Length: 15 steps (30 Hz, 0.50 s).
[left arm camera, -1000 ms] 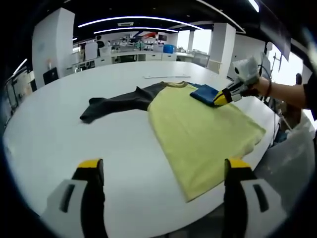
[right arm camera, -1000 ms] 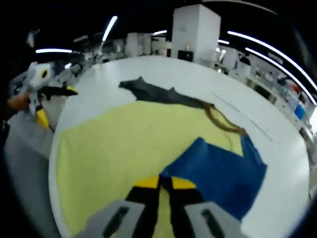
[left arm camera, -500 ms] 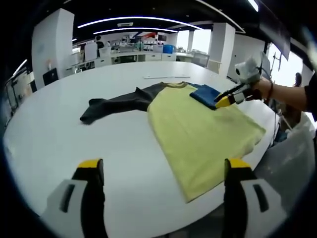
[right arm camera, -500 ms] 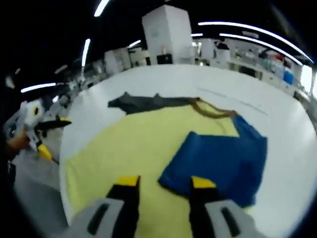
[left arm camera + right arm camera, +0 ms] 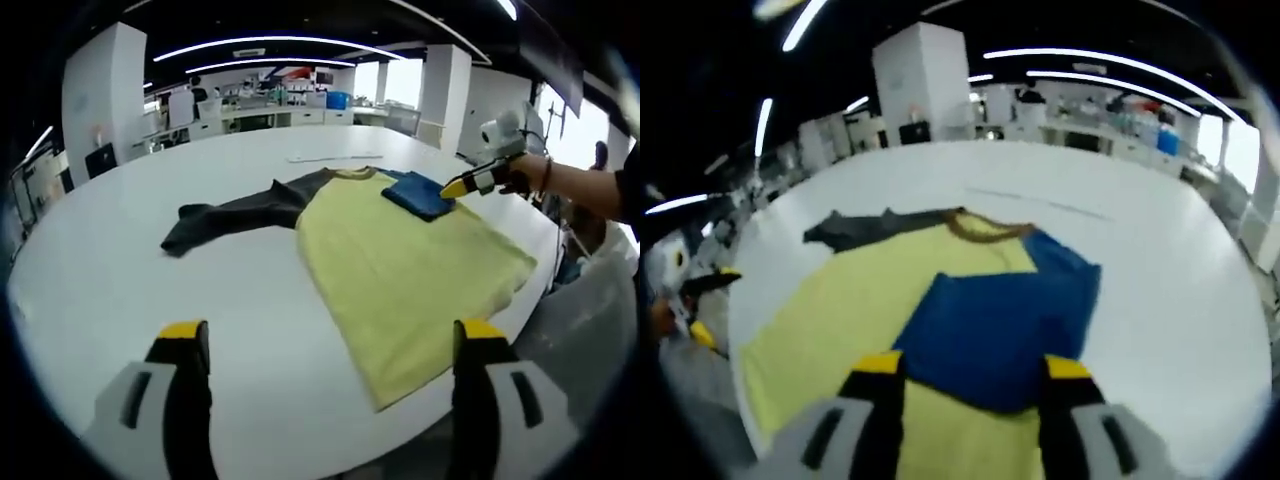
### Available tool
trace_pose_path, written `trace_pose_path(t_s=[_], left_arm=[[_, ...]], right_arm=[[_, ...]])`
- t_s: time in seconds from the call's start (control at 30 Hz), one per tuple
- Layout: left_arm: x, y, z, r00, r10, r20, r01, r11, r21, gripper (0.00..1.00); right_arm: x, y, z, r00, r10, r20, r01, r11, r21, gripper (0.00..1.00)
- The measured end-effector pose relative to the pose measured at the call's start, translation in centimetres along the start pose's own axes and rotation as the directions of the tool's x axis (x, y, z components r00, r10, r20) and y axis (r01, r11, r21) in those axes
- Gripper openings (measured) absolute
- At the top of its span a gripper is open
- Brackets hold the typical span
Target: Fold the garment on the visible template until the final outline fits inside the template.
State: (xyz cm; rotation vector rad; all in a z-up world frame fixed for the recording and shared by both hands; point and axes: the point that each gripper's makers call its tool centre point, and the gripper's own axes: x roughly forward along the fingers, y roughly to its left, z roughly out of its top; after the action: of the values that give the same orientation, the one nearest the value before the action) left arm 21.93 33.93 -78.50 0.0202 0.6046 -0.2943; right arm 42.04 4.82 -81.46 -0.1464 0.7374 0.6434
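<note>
Right gripper view, right gripper [image 5: 974, 366] now spread wide, lifted off blue sleeve [image 5: 1000, 320], left gripper [image 5: 327, 338] empty, open.

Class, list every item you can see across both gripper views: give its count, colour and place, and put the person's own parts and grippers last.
Table: one, white, round-edged, under everything.
Garment: one, yellow body lying flat on the table's near right side.
Blue sleeve: one, folded over the yellow body near the collar.
Dark sleeve: one, grey-black, spread on the table to the body's left.
Thin strip: one, pale, on the table beyond the collar.
Office desks and pillars: several, white, background.
Person's hand: one, holding the right gripper.
Right gripper: one, yellow-tipped, jaws open over the blue sleeve.
Left gripper: one, yellow-tipped, jaws open above the near table edge.
</note>
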Motion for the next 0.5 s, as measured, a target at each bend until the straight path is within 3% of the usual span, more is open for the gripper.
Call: trace_pose_path(t_s=[0.2, 0.5], left_arm=[[0.1, 0.0, -0.1, 1.000, -0.002, -0.004, 0.002, 1.000, 0.010, 0.99], [0.0, 0.1, -0.1, 1.000, -0.002, -0.008, 0.002, 1.000, 0.014, 0.99]], right_arm=[[0.3, -1.2, -1.0, 0.999, -0.049, -0.016, 0.050, 0.998, 0.034, 0.40], [0.8, -2.3, -2.0, 0.993, -0.112, -0.029, 0.114, 0.991, 0.076, 0.09]])
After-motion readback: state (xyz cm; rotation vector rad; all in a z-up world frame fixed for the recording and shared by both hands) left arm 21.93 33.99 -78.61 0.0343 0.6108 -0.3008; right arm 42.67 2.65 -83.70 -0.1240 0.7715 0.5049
